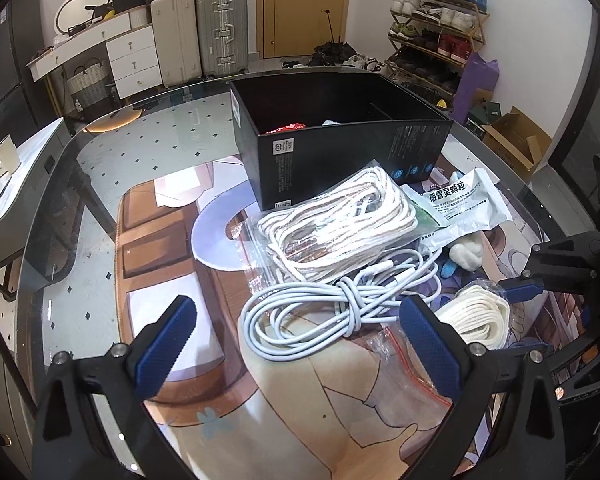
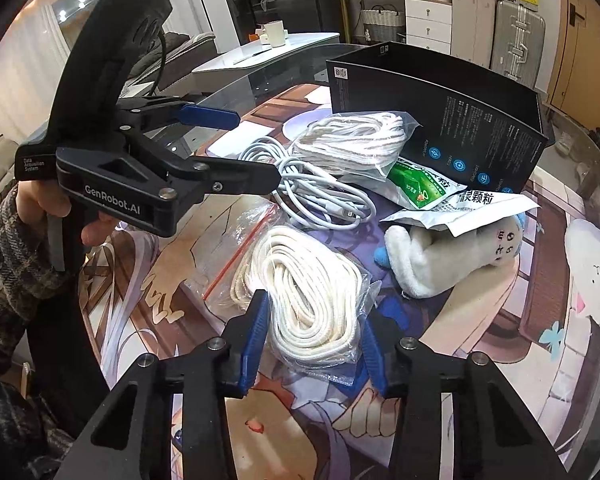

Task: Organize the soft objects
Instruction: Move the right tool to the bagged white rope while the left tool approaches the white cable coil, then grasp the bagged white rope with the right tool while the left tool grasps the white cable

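Rope bag (image 2: 312, 300) pinched between right tongs (image 2: 314, 344).

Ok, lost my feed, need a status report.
Right gripper closed on bagged cream rope. Left gripper open, empty, above white cable. Black box behind the pile, nothing blocking.

The tabletop (image 1: 100, 184) is glossy glass over a smooth printed mat (image 2: 480, 320). Matt black card forms the box (image 1: 340, 152). Braided cotton rope (image 2: 312, 300) sits in crinkly clear plastic; the cable (image 1: 320, 312) is smooth white plastic. The toy (image 2: 440, 264) is fluffy plush. The tongs (image 1: 296, 324) are matt black plastic, with ribbed blue rubbery pads (image 1: 168, 336).
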The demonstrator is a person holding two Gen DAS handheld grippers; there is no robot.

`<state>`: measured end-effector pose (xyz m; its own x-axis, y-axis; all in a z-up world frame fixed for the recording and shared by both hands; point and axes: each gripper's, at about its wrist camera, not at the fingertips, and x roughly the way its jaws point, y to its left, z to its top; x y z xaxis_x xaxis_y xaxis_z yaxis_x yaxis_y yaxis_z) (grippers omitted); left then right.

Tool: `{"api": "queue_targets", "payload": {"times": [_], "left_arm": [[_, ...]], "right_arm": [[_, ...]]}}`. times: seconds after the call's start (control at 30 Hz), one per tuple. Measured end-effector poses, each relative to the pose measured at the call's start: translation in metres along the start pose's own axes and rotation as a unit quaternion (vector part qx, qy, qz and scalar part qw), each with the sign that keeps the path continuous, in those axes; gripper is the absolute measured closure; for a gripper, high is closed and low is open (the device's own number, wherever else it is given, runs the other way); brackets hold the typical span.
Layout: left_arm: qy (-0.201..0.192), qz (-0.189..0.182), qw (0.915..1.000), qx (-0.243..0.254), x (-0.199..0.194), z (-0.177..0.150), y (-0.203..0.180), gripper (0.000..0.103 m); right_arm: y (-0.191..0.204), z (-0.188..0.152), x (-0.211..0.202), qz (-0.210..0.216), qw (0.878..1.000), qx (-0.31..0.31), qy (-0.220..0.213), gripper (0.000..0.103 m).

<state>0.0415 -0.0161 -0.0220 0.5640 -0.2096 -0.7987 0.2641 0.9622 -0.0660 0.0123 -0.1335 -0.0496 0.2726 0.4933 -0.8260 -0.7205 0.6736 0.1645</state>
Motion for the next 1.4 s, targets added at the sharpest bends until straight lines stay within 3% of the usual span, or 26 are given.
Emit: {"api": "queue_targets", "payload": {"times": [0.63, 0.73, 1.07, 1.4], "left_arm": [[0.033, -0.045, 0.9968, 0.058, 0.019, 0.005, -0.015, 0.001], [0.035, -0.053, 0.9963, 0.058, 0.02, 0.003, -0.015, 0.005], [0.026, -0.039, 0.9966, 0.068, 0.017, -0.001, -0.017, 0.043], [0.018, -0.055, 0.9968, 0.056, 0.005, -0.014, -0.018, 0.046]], "right_arm": [[-0.027, -0.021, -0.019, -0.008, 0.999, 0.04, 0.0, 0.063], [-0.028, -0.023, -0.021, -0.007, 0.999, 0.042, 0.0, 0.063], [-0.034, -0.023, -0.024, -0.002, 0.999, 0.053, -0.001, 0.063], [-0.036, -0.022, -0.023, 0.0, 0.998, 0.058, -0.003, 0.063]]}}
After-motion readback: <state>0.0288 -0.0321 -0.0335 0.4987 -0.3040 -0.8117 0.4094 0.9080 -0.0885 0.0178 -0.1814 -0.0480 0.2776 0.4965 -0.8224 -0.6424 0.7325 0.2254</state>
